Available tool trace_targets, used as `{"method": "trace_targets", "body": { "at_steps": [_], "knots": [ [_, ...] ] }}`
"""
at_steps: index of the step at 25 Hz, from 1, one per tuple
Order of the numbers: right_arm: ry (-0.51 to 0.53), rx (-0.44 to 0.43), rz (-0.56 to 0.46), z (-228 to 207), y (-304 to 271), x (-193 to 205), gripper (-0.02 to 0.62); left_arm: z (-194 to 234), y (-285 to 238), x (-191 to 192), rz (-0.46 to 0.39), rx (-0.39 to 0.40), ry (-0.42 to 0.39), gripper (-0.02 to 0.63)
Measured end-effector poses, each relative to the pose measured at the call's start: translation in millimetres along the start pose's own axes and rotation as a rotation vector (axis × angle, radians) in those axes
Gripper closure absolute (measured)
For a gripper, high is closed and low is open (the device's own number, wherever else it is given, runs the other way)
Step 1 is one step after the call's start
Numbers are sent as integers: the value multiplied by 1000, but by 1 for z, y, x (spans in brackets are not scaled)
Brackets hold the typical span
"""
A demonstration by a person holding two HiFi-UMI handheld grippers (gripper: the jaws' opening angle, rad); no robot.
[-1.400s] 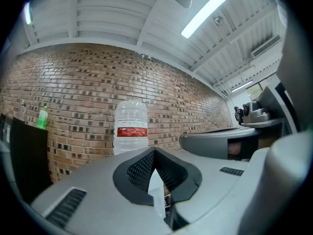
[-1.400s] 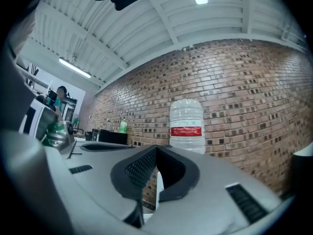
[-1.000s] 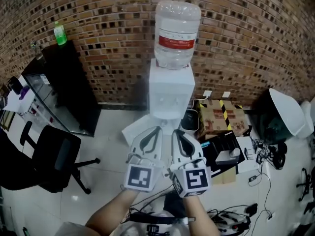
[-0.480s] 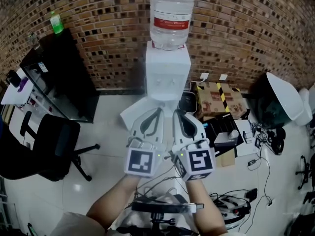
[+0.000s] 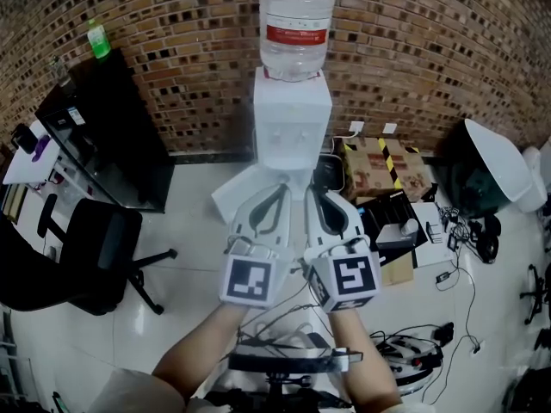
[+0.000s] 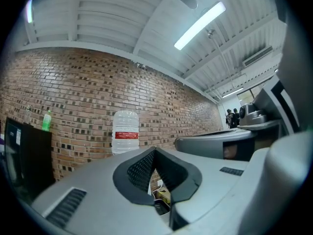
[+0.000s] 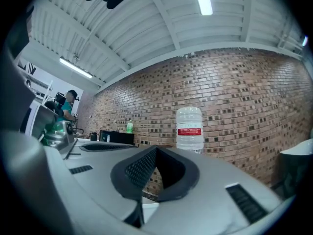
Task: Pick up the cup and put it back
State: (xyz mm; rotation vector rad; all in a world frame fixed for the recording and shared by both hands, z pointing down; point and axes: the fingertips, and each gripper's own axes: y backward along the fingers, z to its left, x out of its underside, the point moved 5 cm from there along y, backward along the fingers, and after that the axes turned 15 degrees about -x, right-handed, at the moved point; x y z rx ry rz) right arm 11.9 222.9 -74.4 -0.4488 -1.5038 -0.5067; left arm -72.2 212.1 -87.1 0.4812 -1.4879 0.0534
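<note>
No cup shows in any view. A white water dispenser (image 5: 291, 132) with a clear bottle (image 5: 296, 24) on top stands against the brick wall. My left gripper (image 5: 274, 189) and right gripper (image 5: 317, 193) are held side by side in front of it, above the floor, both pointing at it. Each is shut with nothing between its jaws. The left gripper view shows its closed tips (image 6: 154, 150) with the bottle (image 6: 125, 131) beyond. In the right gripper view the closed tips (image 7: 155, 148) sit left of the bottle (image 7: 189, 129).
A black cabinet (image 5: 120, 136) with a green bottle (image 5: 97, 40) on it stands at the left, an office chair (image 5: 95, 265) in front of it. Cardboard boxes (image 5: 377, 166), a white shell-shaped thing (image 5: 499, 170) and cables (image 5: 413, 351) lie at the right.
The dispenser has slid up and slightly left in the head view. Both grippers stay side by side and shut, now a little lower in the picture.
</note>
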Motion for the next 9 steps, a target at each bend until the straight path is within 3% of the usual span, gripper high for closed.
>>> {"method": "trace_targets", "body": {
  "at_steps": [9],
  "knots": [
    [11,-9,14,15,8,6,592,5,16,-1,1,-13,7,609]
  ]
}}
